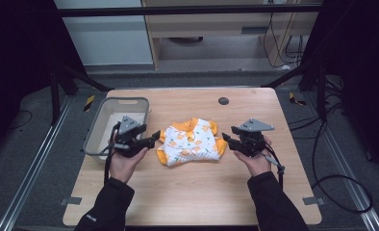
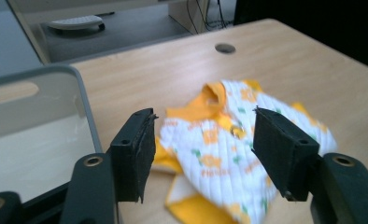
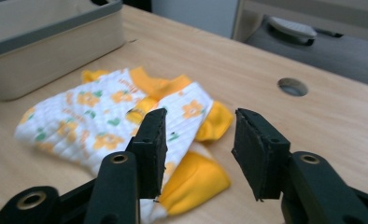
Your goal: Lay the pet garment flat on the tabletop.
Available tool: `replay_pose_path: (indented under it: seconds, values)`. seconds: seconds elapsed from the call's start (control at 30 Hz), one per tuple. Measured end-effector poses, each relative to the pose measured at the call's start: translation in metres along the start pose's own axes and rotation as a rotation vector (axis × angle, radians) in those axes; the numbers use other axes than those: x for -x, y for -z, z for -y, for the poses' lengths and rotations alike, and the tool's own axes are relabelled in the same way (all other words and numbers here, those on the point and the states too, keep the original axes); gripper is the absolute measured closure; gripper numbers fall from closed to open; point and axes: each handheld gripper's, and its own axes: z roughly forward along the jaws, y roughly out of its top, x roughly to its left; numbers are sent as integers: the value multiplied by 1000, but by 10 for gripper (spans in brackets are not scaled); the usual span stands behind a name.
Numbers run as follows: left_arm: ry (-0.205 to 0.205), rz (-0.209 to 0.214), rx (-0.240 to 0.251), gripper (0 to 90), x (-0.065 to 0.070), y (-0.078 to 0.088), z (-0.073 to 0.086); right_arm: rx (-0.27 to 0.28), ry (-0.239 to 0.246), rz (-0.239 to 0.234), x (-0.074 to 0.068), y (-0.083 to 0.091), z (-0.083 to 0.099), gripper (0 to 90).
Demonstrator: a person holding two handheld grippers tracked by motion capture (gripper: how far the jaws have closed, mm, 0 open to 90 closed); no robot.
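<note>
Small garment (image 1: 191, 141), white with orange flowers and orange trim, crumpled near the middle of the counter (image 1: 192, 192), slightly toward its left side. Left tongs (image 1: 155, 137) just beside the garment's left edge, jaws wide apart and holding nothing; in the left gripper view (image 2: 203, 151) lined up on the cloth. Right tongs (image 1: 227, 139) just beside the orange sleeve at the garment's right end, jaws moderately apart, also empty (image 3: 198, 151).

Likely risks: pinching only one layer of the bunched fabric, so that the piece unfolds unevenly or slips free; dragging the cloth across the counter if one side closes ahead of the other; catching the wood instead of the fabric.

Grey bin (image 1: 94, 130) near the left edge, touching nothing, close behind the left tongs; little room for a swing that way. Round cable hole (image 1: 223, 101) toward the far edge, well clear.
</note>
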Motion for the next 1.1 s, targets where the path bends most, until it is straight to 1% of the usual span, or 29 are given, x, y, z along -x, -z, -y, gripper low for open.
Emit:
replay_pose_path:
  seconds: [0.03, 0.07, 0.17, 0.23, 0.33, 0.37, 0.4, 0.47, 0.53, 0.6, 0.63, 0.67, 0.7, 0.8, 0.87, 0.9, 0.93, 1.0, 1.1]
  values:
    - [-1, 11, -13, 376, 1, 1, 7, -10, 2, -11, -1, 0, 4, 511]
    - [-9, 6, -29, 375, 2, 1, 15, -16, 2, -26, -2, 0, 9, 501]
    - [-22, 18, -71, 363, 5, -1, 37, -46, 13, -53, -7, -4, 23, 473]
    - [-34, 19, -107, 359, 7, -7, 52, -65, 5, -67, -9, -8, 34, 465]
    - [-22, 33, -143, 358, 9, -18, 67, -97, -2, -83, -12, -16, 48, 458]
    - [-26, 34, -162, 358, 10, -22, 70, -110, 3, -84, -13, -20, 52, 457]
    - [-35, 32, -177, 359, 11, -26, 73, -126, 3, -87, -14, -22, 55, 455]
    - [-47, 19, -184, 352, 11, -31, 75, -143, 8, -92, -16, -28, 60, 453]
    - [-38, 29, -188, 342, 11, -37, 78, -151, 5, -95, -18, -33, 64, 452]
    - [-48, 27, -203, 332, 12, -42, 81, -169, 14, -93, -20, -38, 68, 452]
    - [-60, 26, -218, 332, 13, -44, 82, -178, 13, -92, -21, -40, 69, 452]
    - [-77, 23, -227, 331, 14, -46, 83, -183, 27, -92, -21, -43, 70, 452]
    - [-86, 22, -233, 331, 16, -48, 84, -188, 30, -90, -21, -45, 71, 453]
    - [-110, 29, -241, 336, 20, -54, 86, -201, 36, -87, -23, -52, 73, 461]
    - [-124, 25, -247, 346, 23, -58, 87, -206, 45, -85, -24, -55, 74, 471]
    - [-135, 24, -256, 349, 24, -60, 88, -211, 47, -82, -25, -57, 74, 478]
    - [-137, 24, -260, 360, 25, -61, 88, -212, 58, -78, -25, -58, 74, 491]
    - [-149, 20, -268, 386, 26, -63, 89, -214, 61, -71, -25, -59, 74, 519]
    - [-145, 26, -272, 434, 28, -65, 89, -215, 65, -61, -24, -59, 73, 583]
